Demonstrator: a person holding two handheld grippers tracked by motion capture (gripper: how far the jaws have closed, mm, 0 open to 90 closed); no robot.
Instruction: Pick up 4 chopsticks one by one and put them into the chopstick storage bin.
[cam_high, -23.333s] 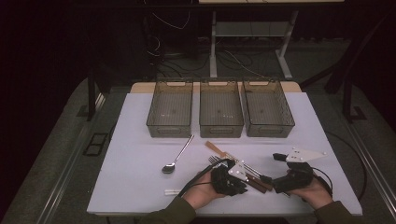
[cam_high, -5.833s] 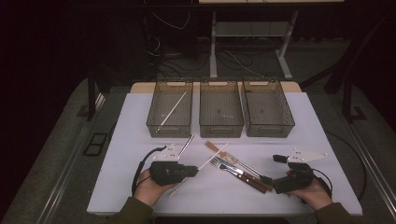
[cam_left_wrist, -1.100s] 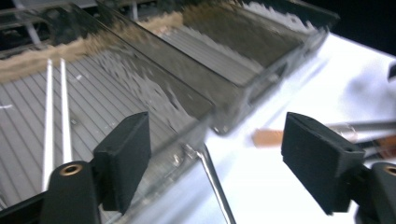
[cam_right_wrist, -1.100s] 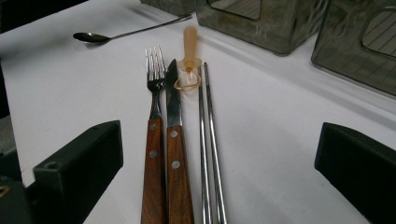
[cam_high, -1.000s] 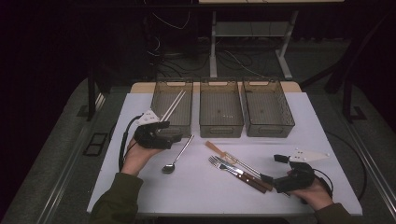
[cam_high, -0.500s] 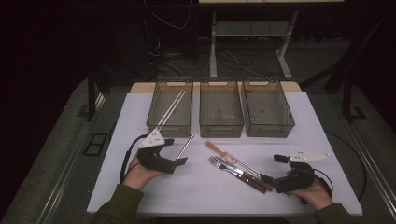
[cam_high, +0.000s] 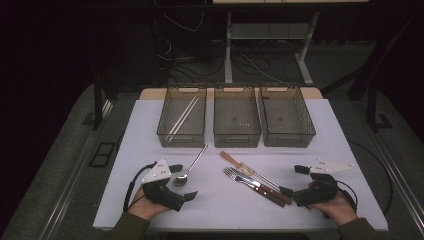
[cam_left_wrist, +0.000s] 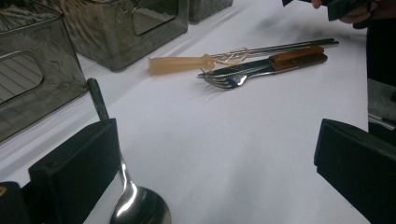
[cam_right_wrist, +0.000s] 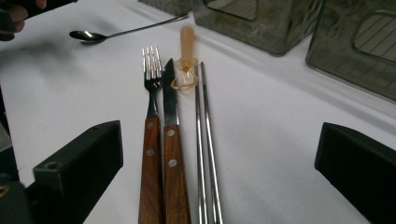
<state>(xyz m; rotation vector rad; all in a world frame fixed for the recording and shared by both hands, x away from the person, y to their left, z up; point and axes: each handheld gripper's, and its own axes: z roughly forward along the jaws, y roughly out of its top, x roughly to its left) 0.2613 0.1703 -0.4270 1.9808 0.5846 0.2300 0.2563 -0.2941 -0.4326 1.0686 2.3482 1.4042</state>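
Spoon (cam_high: 189, 167) is lying on the white table (cam_high: 320, 145) w/ its bowl toward the person and its handle running up and rightward toward the left bin (cam_high: 183, 121), which is already holding chopsticks (cam_high: 182, 116). Left gripper (cam_high: 183, 183) is sitting low at the bowel end, jaws spread wide, nothing pinched. In the left gripper view the bowl (cam_left_wrist: 140, 206) is lying just inside the left-hand jaw, i.e. off-centre in the gap, and the handle is leading away past that jaw's outer edge. Long axis is thus running roughly along the gripper's pointing direction, not across it. Judgement: a grasp req. shifting the gripper sideways toward the spoon, and prob. advancing to the neck or handle, so the jaws are closing across the thin shaft.

Right gripper (cam_high: 298, 181) is resting at the near right, jaws likewise wide apart and empty, aimed at the fork (cam_right_wrist: 150, 121), knife (cam_right_wrist: 171, 126) and metal chopsticks (cam_right_wrist: 205, 140). Left hand is clearly nearer the spoon; right is well apart from it.
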